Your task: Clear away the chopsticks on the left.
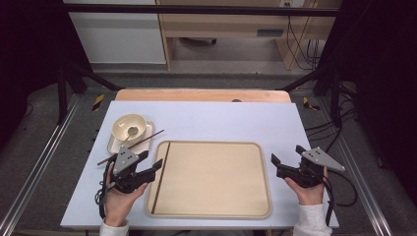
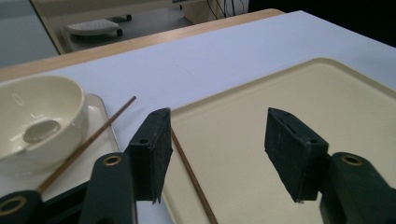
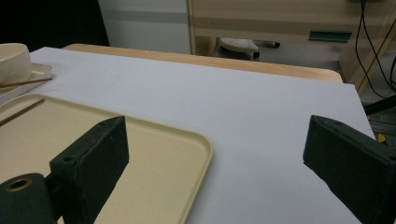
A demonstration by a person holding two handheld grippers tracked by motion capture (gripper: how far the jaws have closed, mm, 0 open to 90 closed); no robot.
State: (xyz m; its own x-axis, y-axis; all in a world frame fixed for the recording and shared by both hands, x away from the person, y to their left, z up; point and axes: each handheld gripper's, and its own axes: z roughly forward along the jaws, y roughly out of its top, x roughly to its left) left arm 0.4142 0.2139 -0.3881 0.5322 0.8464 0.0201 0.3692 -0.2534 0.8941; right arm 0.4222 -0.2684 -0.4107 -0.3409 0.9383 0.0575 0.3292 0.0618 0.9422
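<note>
1. Two chopsticks lie apart: one chopstick [image 1: 161, 178] rests along the left edge of the tray [image 1: 216, 211], the other chopstick [image 1: 131, 147] leans across the small plate [image 1: 114, 145] beside the bowl [image 1: 129, 127].
2. Left gripper [image 1: 153, 164] hangs released over the tray's chopstick, nothing between its jaws.
3. Right gripper [image 1: 287, 158] is released, empty, right of the tray.

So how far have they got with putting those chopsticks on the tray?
One chopstick already lies along the left side of the tan tray. Nothing is in hand: the left gripper is open just above that chopstick, its jaws empty, and the right gripper is open and empty beside the tray. Left to do, probably: the second chopstick, resting across the small dish by the bowl.
</note>
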